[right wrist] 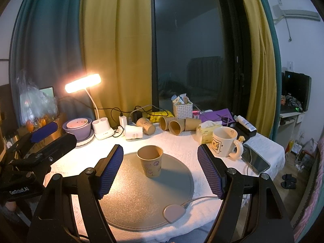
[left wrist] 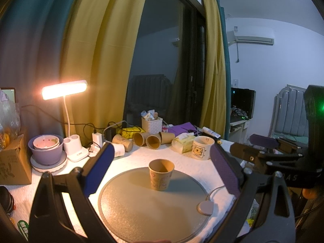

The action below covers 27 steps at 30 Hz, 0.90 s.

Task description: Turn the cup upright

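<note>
Behind my round grey mat (right wrist: 141, 202) I see a mug (right wrist: 223, 142) and tipped cups (right wrist: 174, 126) on the desk (right wrist: 182, 141). The cup (right wrist: 150, 160) stands upright mid-mat, ahead of both wide, empty grippers: left gripper (left wrist: 160, 168), right gripper (right wrist: 160, 170).

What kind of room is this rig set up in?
Most likely a bedroom or small apartment room at night, with a cluttered table as the workspace. Cues: floor-length curtains beside a dark glass door, a wall air conditioner, and household clutter such as the desk lamp and cartoon mug.
</note>
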Motion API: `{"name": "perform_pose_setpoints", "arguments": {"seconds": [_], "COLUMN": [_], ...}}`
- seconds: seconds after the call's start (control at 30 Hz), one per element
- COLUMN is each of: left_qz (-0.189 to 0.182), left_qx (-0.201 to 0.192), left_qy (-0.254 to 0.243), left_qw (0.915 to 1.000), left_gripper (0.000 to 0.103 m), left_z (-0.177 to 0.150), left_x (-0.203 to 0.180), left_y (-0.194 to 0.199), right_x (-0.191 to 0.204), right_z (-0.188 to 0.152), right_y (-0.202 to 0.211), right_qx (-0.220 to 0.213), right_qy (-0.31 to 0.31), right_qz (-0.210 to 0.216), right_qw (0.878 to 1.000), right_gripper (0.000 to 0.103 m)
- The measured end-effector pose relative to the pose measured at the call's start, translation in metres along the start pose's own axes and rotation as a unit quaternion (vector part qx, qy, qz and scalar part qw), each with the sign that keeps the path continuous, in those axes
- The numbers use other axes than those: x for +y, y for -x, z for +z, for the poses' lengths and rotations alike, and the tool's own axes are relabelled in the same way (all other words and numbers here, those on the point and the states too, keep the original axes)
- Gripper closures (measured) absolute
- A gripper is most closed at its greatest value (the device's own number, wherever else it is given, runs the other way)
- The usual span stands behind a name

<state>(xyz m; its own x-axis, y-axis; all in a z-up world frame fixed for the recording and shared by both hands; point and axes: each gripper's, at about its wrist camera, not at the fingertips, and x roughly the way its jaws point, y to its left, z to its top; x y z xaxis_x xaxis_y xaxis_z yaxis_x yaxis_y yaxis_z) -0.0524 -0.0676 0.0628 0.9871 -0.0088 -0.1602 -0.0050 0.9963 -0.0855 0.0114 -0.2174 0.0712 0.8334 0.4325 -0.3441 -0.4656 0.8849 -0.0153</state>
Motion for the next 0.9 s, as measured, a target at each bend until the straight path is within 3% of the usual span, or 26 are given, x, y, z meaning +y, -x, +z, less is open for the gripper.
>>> {"name": "perform_pose_setpoints", "arguments": {"seconds": [0.9], "left_qz": [0.008], "left_qx": [0.001], "left_qy": [0.01], "left_qw": [0.9999], "left_gripper": [0.007], "left_z": [-0.0074], "left_x": [-0.0034], "left_y": [0.001], "right_x": [0.006], "right_z": [-0.0064], "right_y": [-0.0061], "right_qx": [0.007], "right_qy": [0.002], "right_qz": [0.002], "right_qw": [1.0], "right_gripper": [0.025]}}
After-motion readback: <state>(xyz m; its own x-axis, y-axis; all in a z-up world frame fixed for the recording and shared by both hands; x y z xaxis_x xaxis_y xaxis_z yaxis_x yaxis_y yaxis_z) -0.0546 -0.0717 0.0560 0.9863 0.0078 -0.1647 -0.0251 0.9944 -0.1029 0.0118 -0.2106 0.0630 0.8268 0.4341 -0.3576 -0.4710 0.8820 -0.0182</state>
